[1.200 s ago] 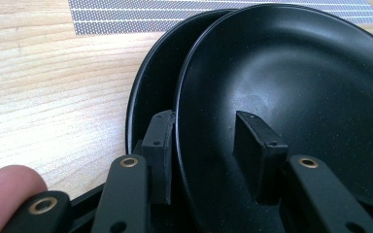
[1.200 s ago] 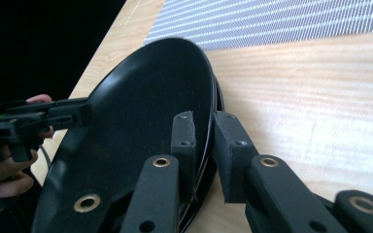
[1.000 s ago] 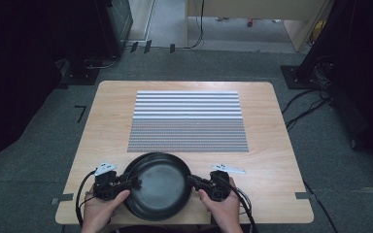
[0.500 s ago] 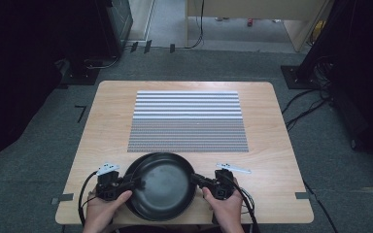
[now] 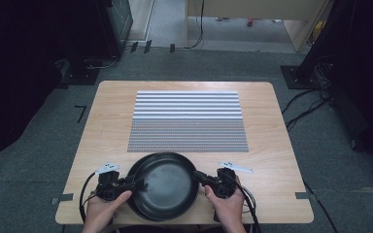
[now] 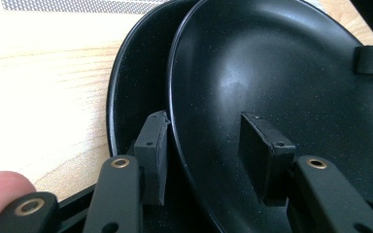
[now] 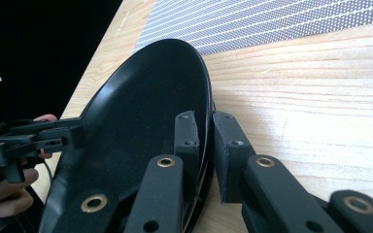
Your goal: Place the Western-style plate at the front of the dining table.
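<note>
Your right gripper [image 5: 205, 178] has just been closing, and its jaws now pinch the right rim of the top plate [image 5: 164, 182]; in the right gripper view you can see one pad inside the plate [image 7: 141, 145] and the other outside, both tight against the rim. Your left gripper [image 5: 128, 186] has just been opening a little: in the left gripper view its jaws straddle the rim of the top plate [image 6: 281, 82], one pad inside, one outside over the lower plate [image 6: 136, 92], and a gap shows beside each pad, so that side looks loose rather than clamped. Compared with a second ago, the plates have hardly shifted; they sit stacked at the lower centre of the high view, on the near edge of the counter [image 5: 272, 126], just below the striped mat [image 5: 188, 121]. As I read it, you hold only one side firmly, so a level lift of the top plate likely needs the left jaws closed first.
</note>
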### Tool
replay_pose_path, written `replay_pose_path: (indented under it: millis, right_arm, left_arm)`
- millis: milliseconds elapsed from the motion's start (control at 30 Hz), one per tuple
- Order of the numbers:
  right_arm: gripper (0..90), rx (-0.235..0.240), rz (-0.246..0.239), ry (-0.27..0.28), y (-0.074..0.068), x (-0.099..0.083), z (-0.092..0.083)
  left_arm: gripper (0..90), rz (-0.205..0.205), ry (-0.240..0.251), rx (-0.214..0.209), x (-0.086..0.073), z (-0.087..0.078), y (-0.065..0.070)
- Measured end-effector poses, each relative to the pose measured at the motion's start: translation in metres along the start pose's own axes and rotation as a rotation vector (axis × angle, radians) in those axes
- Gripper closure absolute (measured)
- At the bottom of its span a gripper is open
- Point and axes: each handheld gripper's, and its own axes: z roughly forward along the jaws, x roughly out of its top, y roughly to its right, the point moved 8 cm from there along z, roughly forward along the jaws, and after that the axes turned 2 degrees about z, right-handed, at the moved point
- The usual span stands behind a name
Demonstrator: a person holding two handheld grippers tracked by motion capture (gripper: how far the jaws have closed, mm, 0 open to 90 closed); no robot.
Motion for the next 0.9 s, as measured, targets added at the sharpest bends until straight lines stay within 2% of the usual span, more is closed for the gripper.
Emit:
replay_pose_path:
  millis: [300, 400, 433, 467, 500, 533, 700, 733, 800, 900]
  right_arm:
    - [83.1, 0.03, 0.031, 0.041, 0.002, 0.002, 0.004]
    - [83.1, 0.027, 0.029, 0.055, 0.002, 0.002, 0.004]
    - [83.0, 0.02, 0.013, 0.057, 0.002, 0.002, 0.004]
    - [83.1, 0.003, -0.006, 0.05, 0.0, 0.001, 0.003]
    - [83.1, 0.003, -0.006, 0.05, 0.0, 0.001, 0.003]
    - [83.0, -0.024, -0.009, 0.025, -0.002, 0.0, 0.0]
    - [77.1, -0.024, 0.032, -0.002, -0.003, -0.002, -0.005]
    - [73.3, -0.042, 0.001, -0.005, -0.007, -0.003, -0.007]
    - [71.4, -0.061, -0.027, -0.002, -0.01, -0.003, -0.01]
    - [71.5, -0.07, -0.019, -0.022, -0.009, -0.008, -0.01]
  left_arm:
    - [52.3, -0.025, -0.005, -0.027, 0.0, -0.003, 0.0]
    - [53.1, -0.024, -0.007, -0.025, 0.0, -0.003, -0.001]
    - [54.2, -0.023, -0.007, -0.025, -0.001, -0.003, -0.001]
    - [55.1, -0.023, -0.007, -0.026, -0.001, -0.003, -0.002]
    - [55.8, -0.023, -0.007, -0.026, -0.001, -0.003, -0.002]
    - [56.2, -0.023, -0.009, -0.03, -0.001, -0.003, -0.002]
    - [57.1, -0.027, -0.007, -0.035, -0.001, -0.003, -0.003]
    - [57.1, -0.028, -0.006, -0.036, -0.001, -0.003, -0.003]
    - [57.1, -0.028, -0.005, -0.035, -0.001, -0.003, -0.003]
    - [57.1, -0.027, -0.005, -0.034, -0.001, -0.003, -0.003]
